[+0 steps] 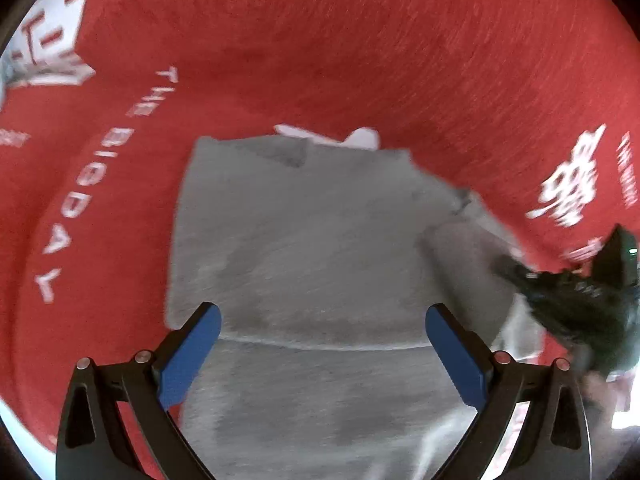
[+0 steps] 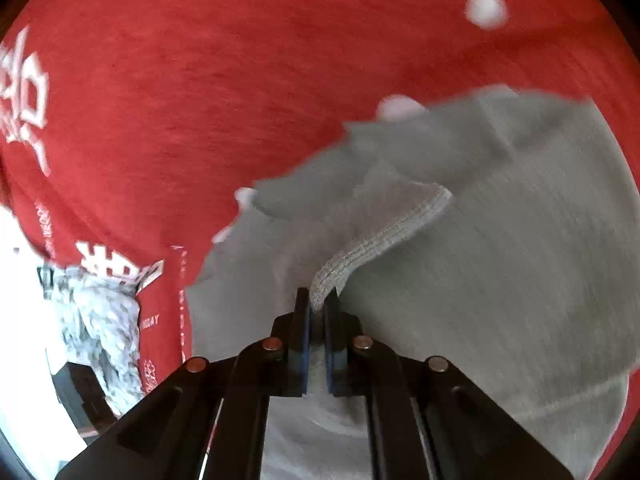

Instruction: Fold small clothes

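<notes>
A small grey garment (image 1: 304, 240) lies spread on a red cloth with white lettering. My left gripper (image 1: 323, 316) hovers over its near part, blue pads wide apart and nothing between them. In the right wrist view the same grey garment (image 2: 500, 260) fills the right half. My right gripper (image 2: 317, 300) is shut on its stitched hem (image 2: 384, 236), which lifts from the cloth in a raised fold. From the left wrist view the right gripper (image 1: 516, 270) shows as a blurred black shape at the garment's right edge.
The red cloth (image 1: 360, 40) covers the surface all around, with the words "THE BIG DAY" (image 1: 80, 188) at left. A white edge (image 2: 24, 280) and a mottled grey-white floor patch (image 2: 100, 320) show at lower left past the cloth's border.
</notes>
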`<state>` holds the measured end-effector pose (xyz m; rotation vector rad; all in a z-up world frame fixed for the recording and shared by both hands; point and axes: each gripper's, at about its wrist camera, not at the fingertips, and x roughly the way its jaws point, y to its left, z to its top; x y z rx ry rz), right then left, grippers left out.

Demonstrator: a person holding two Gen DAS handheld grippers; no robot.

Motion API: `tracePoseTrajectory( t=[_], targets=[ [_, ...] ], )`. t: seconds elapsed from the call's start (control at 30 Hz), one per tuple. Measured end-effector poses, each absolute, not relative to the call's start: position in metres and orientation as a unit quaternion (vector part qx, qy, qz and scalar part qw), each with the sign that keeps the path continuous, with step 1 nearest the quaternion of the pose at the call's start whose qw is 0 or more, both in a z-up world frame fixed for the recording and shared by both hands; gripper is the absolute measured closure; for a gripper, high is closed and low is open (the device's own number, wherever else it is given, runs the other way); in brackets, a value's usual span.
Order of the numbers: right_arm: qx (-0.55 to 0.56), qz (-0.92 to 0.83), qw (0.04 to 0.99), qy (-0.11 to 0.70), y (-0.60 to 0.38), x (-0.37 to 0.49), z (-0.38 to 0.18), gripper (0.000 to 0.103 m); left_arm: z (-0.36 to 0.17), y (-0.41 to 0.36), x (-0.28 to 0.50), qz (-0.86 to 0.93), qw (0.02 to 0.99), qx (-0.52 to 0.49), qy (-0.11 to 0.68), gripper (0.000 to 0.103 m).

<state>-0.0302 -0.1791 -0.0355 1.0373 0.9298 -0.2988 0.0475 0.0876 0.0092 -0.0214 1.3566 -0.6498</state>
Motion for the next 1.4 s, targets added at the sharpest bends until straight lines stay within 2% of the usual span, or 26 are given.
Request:
tracePoseTrajectory(
  t=[0.1,0.13,0.23,0.27,0.33,0.37,0.77,0.83,0.87,0.9,1.07,1.17,1.2,1.23,1.3,1.4],
  targets=[
    [0.376,-0.076,0.800,0.461,-0.140,0.004,-0.021,0.096,0.003,0.090,0.057,-0.326,0.703,-0.056,0.629,0.000],
    [0.349,-0.060,0.805,0.477,-0.125,0.014,-0.021,0.092,-0.002,0.091,0.060,-0.330,0.695,-0.066,0.636,0.001],
    [0.303,-0.028,0.792,0.529,-0.088,0.026,-0.037,0.091,-0.016,0.089,0.064,-0.331,0.674,-0.085,0.655,0.000],
    [0.299,-0.022,0.787,0.540,-0.083,0.025,-0.042,0.086,-0.018,0.087,0.062,-0.331,0.670,-0.086,0.658,0.000],
    [0.305,-0.018,0.776,0.552,-0.076,0.015,-0.049,0.053,-0.024,0.083,0.060,-0.332,0.664,-0.083,0.665,0.001],
    [0.312,-0.019,0.774,0.550,-0.076,0.010,-0.048,0.048,-0.026,0.079,0.058,-0.334,0.661,-0.079,0.667,0.001],
    [0.464,-0.100,0.725,0.500,-0.146,-0.115,-0.047,0.046,-0.033,0.049,0.049,-0.321,0.660,-0.062,0.676,0.002],
    [0.493,-0.125,0.711,0.486,-0.160,-0.137,-0.051,0.045,-0.032,0.048,0.050,-0.316,0.665,-0.061,0.674,0.039],
    [0.512,-0.142,0.703,0.473,-0.168,-0.151,-0.055,0.045,-0.033,0.046,0.053,-0.320,0.657,-0.061,0.680,0.073],
    [0.529,-0.158,0.696,0.459,-0.175,-0.162,-0.057,0.045,-0.034,0.045,0.056,-0.321,0.651,-0.066,0.684,0.090],
    [0.611,-0.219,0.665,0.370,-0.211,-0.207,-0.069,0.045,-0.006,0.042,0.075,-0.337,0.681,-0.059,0.647,0.092],
    [0.655,-0.238,0.643,0.316,-0.228,-0.220,-0.078,0.048,0.008,0.040,0.085,-0.341,0.694,-0.046,0.632,0.092],
    [0.661,-0.244,0.641,0.303,-0.233,-0.222,-0.077,0.076,0.011,0.040,0.088,-0.339,0.698,-0.044,0.629,0.092],
    [0.658,-0.247,0.646,0.298,-0.237,-0.221,-0.074,0.097,0.013,0.041,0.091,-0.337,0.701,-0.044,0.627,0.092],
    [0.634,-0.245,0.670,0.299,-0.244,-0.215,-0.058,0.097,0.013,0.043,0.095,-0.334,0.702,-0.045,0.628,0.092],
    [0.585,-0.229,0.699,0.342,-0.249,-0.210,-0.043,0.097,0.000,0.046,0.091,-0.326,0.694,-0.026,0.642,0.092]
  ],
)
